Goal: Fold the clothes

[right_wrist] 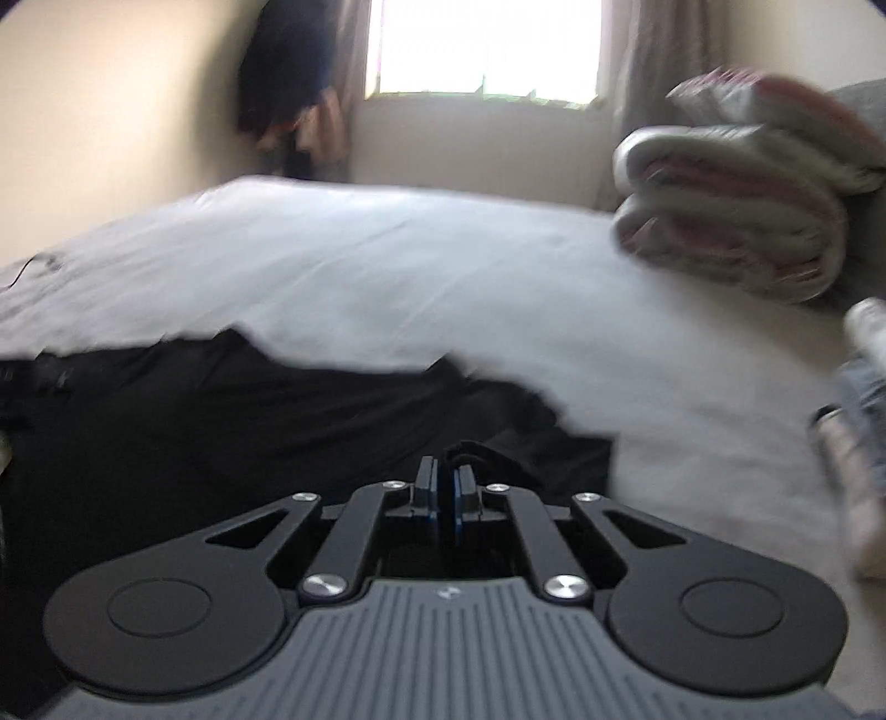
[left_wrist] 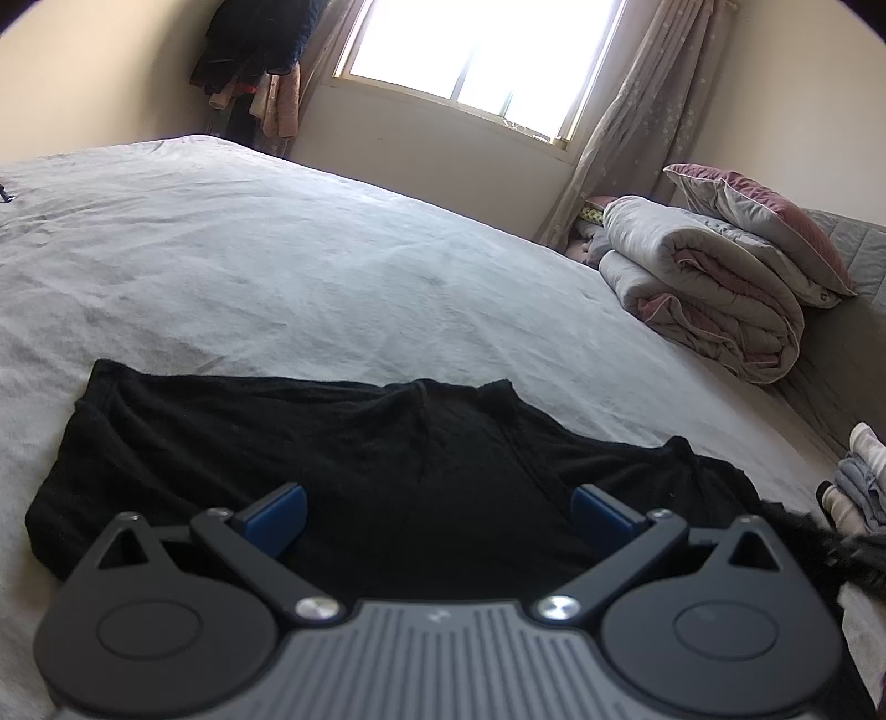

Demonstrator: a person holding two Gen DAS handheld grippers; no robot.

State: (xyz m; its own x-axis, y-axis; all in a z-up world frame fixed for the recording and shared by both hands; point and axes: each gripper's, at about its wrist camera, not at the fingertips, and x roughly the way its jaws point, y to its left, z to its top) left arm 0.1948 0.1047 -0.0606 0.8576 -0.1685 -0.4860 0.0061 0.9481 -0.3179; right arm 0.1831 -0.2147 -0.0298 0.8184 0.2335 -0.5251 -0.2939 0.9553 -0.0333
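A bed [left_wrist: 288, 260] with a pale grey sheet carries a black shirt [left_wrist: 343, 443] spread flat near its front edge, a rolled quilt [left_wrist: 709, 293] at the far right, and small folded clothes [left_wrist: 858, 482] beside the right edge.

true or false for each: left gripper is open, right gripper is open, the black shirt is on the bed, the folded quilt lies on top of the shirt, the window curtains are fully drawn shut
1. The left gripper is open: true.
2. The right gripper is open: false, it is shut on black fabric of the black shirt.
3. The black shirt lies on the bed: true.
4. The folded quilt lies on the shirt: false, it sits apart, at the far right of the bed.
5. The curtains cover the window: false, the pane shows bright between them.
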